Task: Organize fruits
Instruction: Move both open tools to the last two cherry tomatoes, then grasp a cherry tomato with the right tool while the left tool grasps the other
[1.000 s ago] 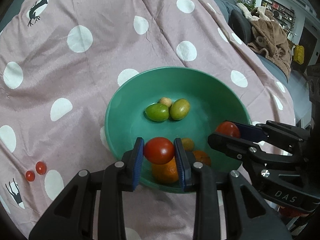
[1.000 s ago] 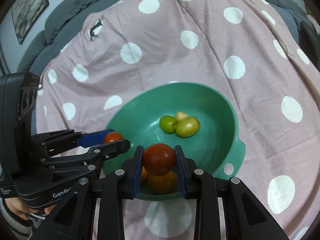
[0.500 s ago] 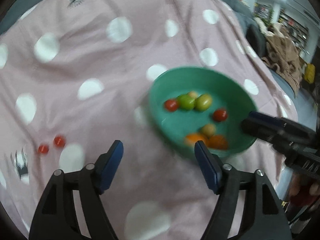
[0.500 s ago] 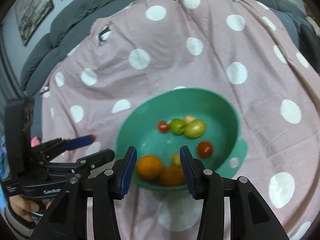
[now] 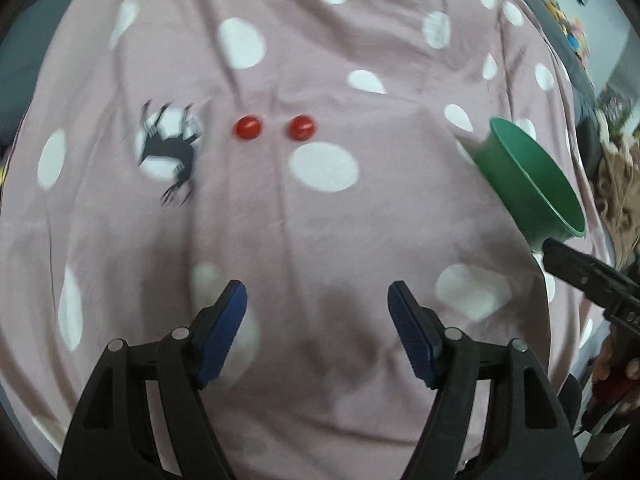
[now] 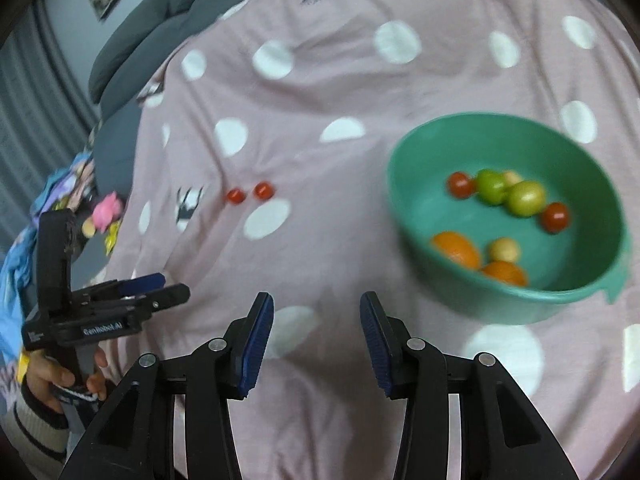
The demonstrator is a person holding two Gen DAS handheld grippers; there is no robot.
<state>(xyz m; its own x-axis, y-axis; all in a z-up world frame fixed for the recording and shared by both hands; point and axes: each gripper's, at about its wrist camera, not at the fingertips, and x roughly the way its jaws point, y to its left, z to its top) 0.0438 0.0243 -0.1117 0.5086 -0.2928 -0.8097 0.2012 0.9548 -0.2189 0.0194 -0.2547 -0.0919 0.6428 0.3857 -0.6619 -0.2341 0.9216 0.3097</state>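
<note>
Hovering empty over the dotted sheet (image 5: 320, 220), both grippers have their jaws spread apart.

The left gripper (image 5: 318, 332) points at two small red tomatoes (image 5: 248, 127) lying side by side on the sheet, close together but not touching, just beside a black deer print (image 5: 170, 156). The right gripper (image 6: 316, 340) grips nothing and sits over bare cloth, with the green bowl (image 6: 404, 152) ahead to its right. In the bowl lie two red tomatoes (image 6: 460, 185), two green fruits (image 6: 525, 198), two oranges (image 6: 458, 249) and two small pale fruits (image 6: 505, 250). The loose tomatoes sit well apart from the bowl, to its left in the right wrist view. A hand (image 6: 60, 376) holds the left gripper's handle.
</note>
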